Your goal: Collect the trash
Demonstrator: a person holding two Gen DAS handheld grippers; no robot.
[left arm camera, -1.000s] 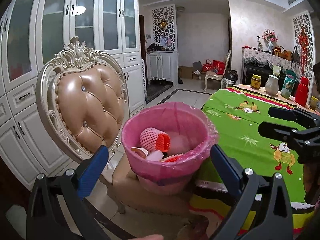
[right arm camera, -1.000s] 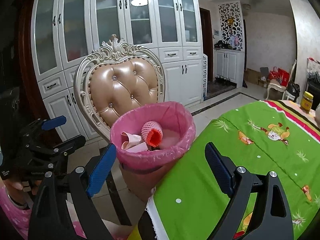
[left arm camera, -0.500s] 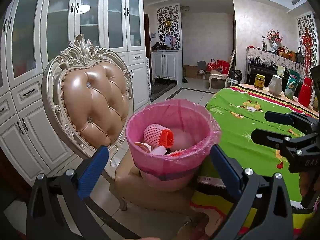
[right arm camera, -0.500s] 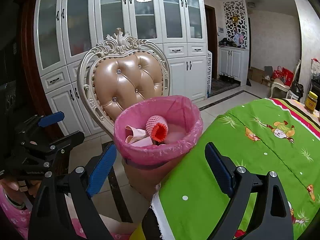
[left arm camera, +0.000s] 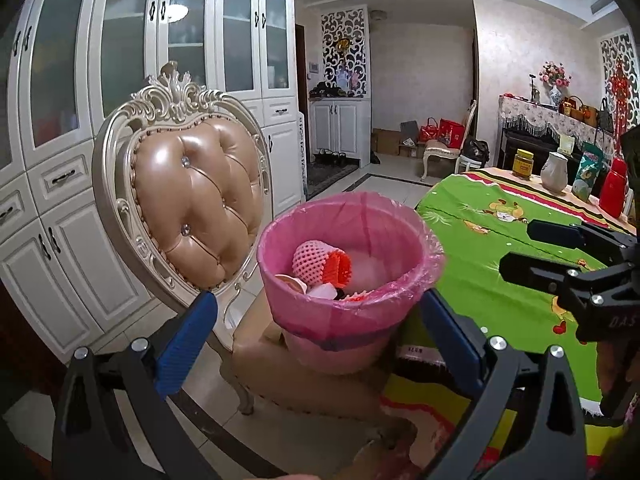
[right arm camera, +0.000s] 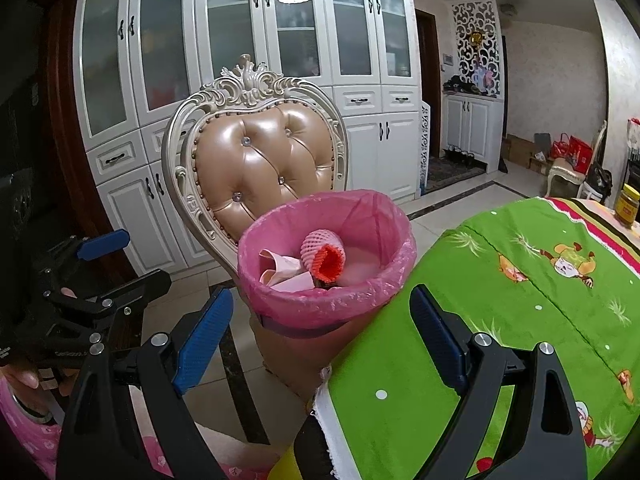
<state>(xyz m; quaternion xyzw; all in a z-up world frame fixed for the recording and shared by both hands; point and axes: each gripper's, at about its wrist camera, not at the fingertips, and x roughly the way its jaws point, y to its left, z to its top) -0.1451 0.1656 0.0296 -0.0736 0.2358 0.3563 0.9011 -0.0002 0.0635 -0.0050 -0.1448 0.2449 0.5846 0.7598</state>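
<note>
trash bin [left arm camera: 348, 276], one, lined with a pink bag, stands on the seat of one ornate chair [left arm camera: 192, 204], just beside the corner of the table with the green cloth [left arm camera: 492, 252]. in the left wrist view it holds one pink-and-orange foam net [left arm camera: 320, 262] and some pale scraps. the left gripper [left arm camera: 316, 332] hangs with its two blue-padded fingers spread wide and empty, the bin seen between them. the right gripper [left arm camera: 532, 248] shows at the right edge, parted too. only this view shows the far edge of the table: one yellow jar [left arm camera: 523, 163], one white jug [left arm camera: 554, 172], one red flask [left arm camera: 613, 194].

in the right wrist view the same bin [right arm camera: 328, 260] and net [right arm camera: 324, 254] appear, plus pale pink wrappers [right arm camera: 284, 270]. the right gripper [right arm camera: 320, 340] gapes, holding nothing. only here a hand [right arm camera: 28, 380] shows on the left gripper [right arm camera: 116, 260].
</note>
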